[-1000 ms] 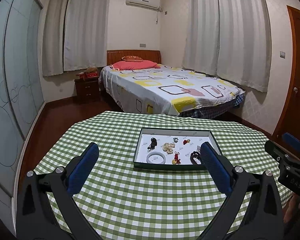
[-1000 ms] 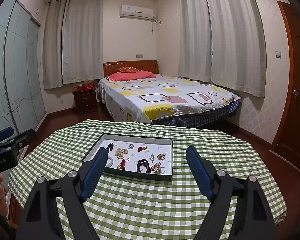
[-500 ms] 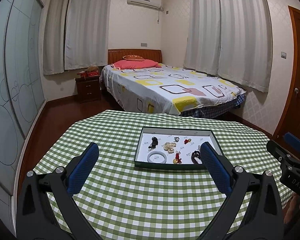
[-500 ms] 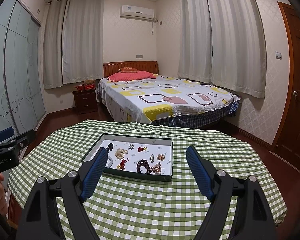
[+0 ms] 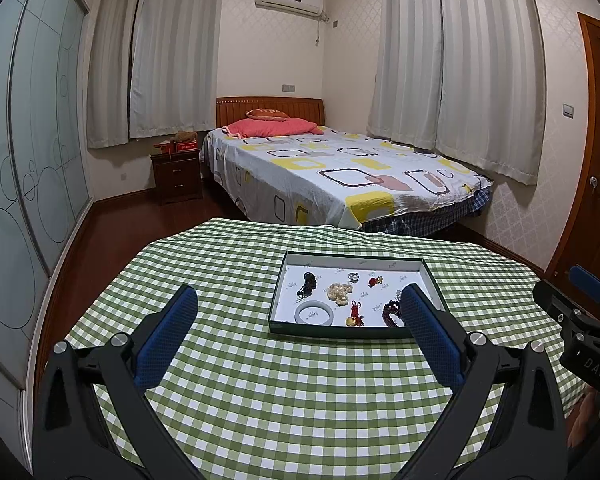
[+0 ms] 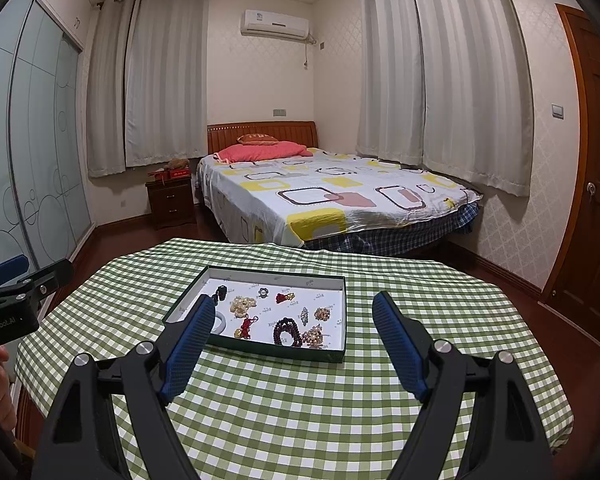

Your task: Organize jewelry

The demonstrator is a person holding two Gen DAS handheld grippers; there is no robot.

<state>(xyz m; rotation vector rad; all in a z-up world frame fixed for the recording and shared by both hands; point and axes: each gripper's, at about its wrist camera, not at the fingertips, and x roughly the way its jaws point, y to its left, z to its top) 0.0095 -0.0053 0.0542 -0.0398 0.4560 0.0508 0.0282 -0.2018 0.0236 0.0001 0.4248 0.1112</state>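
A shallow dark-green tray with a white floor lies on the green checked table; it also shows in the right wrist view. In it lie a white bangle, a cream bead cluster, a dark red bead bracelet, a red tassel charm, black beads and small brooches. My left gripper is open and empty, held above the table short of the tray. My right gripper is open and empty, also short of the tray.
Beyond the table stand a bed, a dark nightstand, curtains and a frosted glass wardrobe. A wooden door is at the right. The other gripper shows at each view's edge.
Both views have shifted very slightly; the tray and the jewelry stay in place and both grippers stay open.
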